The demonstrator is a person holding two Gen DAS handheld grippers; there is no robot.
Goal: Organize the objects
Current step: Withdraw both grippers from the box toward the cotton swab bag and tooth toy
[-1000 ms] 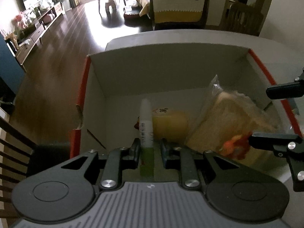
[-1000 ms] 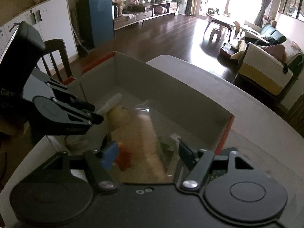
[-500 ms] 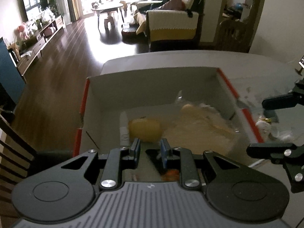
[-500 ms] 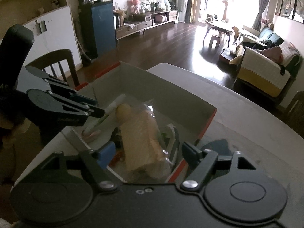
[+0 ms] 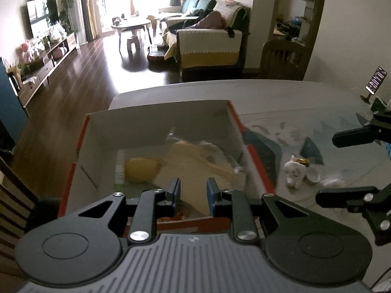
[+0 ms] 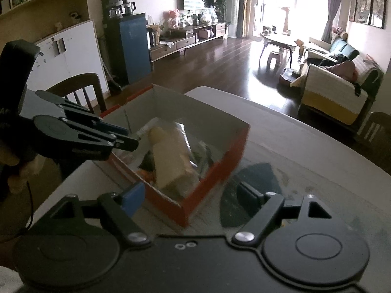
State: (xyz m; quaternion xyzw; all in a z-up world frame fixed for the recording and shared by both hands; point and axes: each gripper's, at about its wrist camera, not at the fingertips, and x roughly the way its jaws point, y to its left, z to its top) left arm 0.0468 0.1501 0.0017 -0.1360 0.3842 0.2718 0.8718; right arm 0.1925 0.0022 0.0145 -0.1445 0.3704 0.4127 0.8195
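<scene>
A red cardboard box [image 5: 235,122] with a white inside stands on the grey table. In it lie a bagged loaf of bread [image 5: 195,166], a yellow round item [image 5: 140,172] and a white and green tube [image 5: 119,171] along the left wall. My left gripper [image 5: 193,194] hovers over the box's near edge, open, nothing between its blue pads. My right gripper [image 6: 191,195] is open wide above the box's near corner [image 6: 185,210] and holds nothing. In the right wrist view the bread [image 6: 176,161] shows inside the box, with the left gripper [image 6: 132,144] at its left rim.
To the right of the box, a small white toy [image 5: 295,173] and white scraps [image 5: 330,183] lie on the table. Dark mat patches [image 5: 264,146] lie beside the box. A phone on a stand [image 5: 375,80] sits far right. A wooden chair [image 6: 80,90] stands behind the box.
Both grippers have drawn up and back out of the box. The tube that stood between the left fingers now lies in the box, and the bread bag lies free.
</scene>
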